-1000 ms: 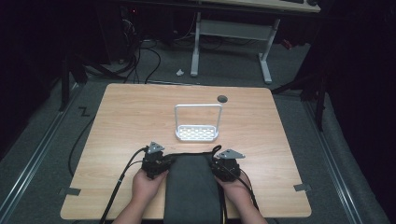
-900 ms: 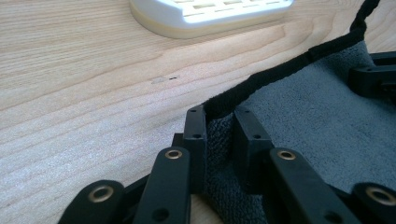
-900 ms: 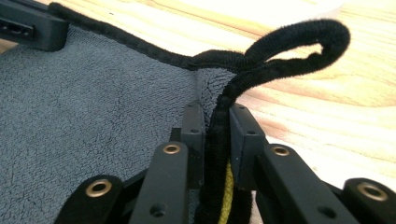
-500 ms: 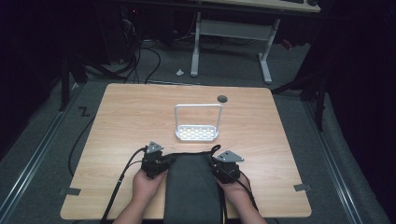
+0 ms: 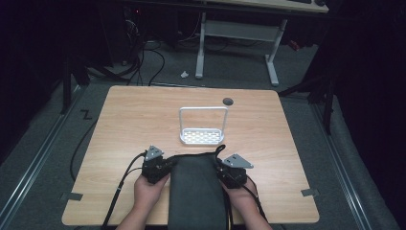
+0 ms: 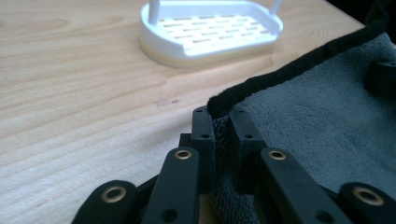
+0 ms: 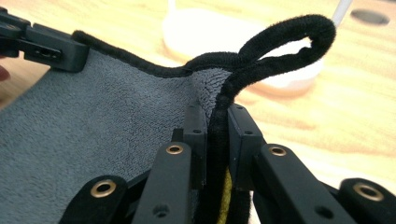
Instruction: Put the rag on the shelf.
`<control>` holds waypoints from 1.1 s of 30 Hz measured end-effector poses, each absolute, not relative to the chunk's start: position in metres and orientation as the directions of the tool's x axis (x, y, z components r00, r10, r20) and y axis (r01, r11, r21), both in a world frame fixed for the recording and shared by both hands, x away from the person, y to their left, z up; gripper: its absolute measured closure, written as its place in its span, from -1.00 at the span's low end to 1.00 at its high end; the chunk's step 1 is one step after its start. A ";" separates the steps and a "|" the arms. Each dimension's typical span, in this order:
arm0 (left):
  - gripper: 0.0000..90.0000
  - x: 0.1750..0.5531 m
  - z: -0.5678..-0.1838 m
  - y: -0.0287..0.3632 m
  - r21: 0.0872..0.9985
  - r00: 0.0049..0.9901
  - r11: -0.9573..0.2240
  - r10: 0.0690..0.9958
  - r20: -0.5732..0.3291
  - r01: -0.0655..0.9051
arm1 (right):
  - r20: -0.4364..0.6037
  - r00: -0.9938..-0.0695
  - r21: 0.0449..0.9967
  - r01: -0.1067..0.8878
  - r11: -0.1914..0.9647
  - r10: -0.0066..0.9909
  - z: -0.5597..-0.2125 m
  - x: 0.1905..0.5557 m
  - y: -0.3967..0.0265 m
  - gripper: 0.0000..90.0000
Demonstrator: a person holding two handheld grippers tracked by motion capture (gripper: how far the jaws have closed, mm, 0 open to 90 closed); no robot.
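Observation:
A dark grey towel (image 5: 196,191) with a black hem lies at the table's near edge between the person's hands. My left gripper (image 5: 165,164) is shut on the towel's far left corner (image 6: 219,105); its jaws have just been closing on the cloth. My right gripper (image 5: 221,167) is shut on the far right corner, where the hem (image 7: 280,46) bunches into a loop above the jaws (image 7: 217,112); its jaws have also just been closing. The left gripper (image 7: 51,44) shows across the towel (image 7: 93,121) in the right gripper view.
A small white slotted rack (image 5: 202,136) with a tall wire hoop stands mid-table, just beyond the towel. The wooden table (image 5: 129,120) has a dark round hole (image 5: 228,101) near its far edge. Cables trail off the near left side. A desk frame (image 5: 234,33) stands on the floor behind.
Both hands stay almost in place at the towel's far corners. The right corner's hem now stands up slightly more as a loop.

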State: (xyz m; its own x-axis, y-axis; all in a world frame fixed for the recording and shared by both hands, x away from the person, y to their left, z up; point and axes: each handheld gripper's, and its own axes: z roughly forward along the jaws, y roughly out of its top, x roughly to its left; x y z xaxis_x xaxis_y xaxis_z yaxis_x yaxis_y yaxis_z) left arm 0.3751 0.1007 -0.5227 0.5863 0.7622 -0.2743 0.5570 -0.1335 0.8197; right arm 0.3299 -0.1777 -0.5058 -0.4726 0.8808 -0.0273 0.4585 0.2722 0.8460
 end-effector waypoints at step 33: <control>0.85 0.387 -0.387 0.099 0.937 0.626 -0.037 0.753 -0.202 0.347 | -0.085 -0.428 0.947 0.245 0.206 0.900 -0.397 0.343 -0.182 0.79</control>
State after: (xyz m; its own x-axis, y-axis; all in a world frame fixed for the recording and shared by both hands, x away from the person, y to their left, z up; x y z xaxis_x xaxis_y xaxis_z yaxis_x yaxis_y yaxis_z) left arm 0.3870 0.0987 -0.3872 0.6262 0.7530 -0.2021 0.3467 -0.0369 0.9372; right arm 0.3434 -0.1818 -0.3973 -0.4277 0.8999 -0.0847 0.2452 0.2057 0.9474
